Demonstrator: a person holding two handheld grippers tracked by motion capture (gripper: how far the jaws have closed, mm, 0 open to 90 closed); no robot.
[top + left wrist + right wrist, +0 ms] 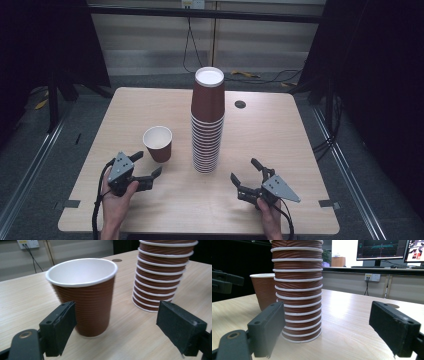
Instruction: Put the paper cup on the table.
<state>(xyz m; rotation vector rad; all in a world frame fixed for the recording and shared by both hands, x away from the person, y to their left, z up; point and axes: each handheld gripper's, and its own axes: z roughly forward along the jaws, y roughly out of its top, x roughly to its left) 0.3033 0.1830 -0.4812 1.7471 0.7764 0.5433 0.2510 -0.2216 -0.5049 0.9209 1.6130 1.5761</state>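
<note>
We see a single brown ribbed paper cup (158, 143) with a white inside standing upright on the pale wooden bench (280, 135), left of a tall stack of brown ribbed paper cups (206, 125) nested mouth-down with white rims showing; the two stand near each other but apart. Our left gripper (147, 167) lies low over the bench just in front of the single cup, its fingers (60, 327) spread wide and holding nothing. In the left gripper view the cup stands just beyond the fingertips, nearer the left-hand finger than the other, with that finger overlapping the cup's lower wall in the picture; whether it touches the wall we cannot tell; the far finger is well clear of it, with the foot of the stack behind it. Our right gripper (246, 173) rests to the right of the stack's foot, its fingers (268, 326) likewise wide apart and empty; in the right gripper view the stack rises just past the left-hand finger, off centre of the gap, and the single cup shows behind it.
</note>
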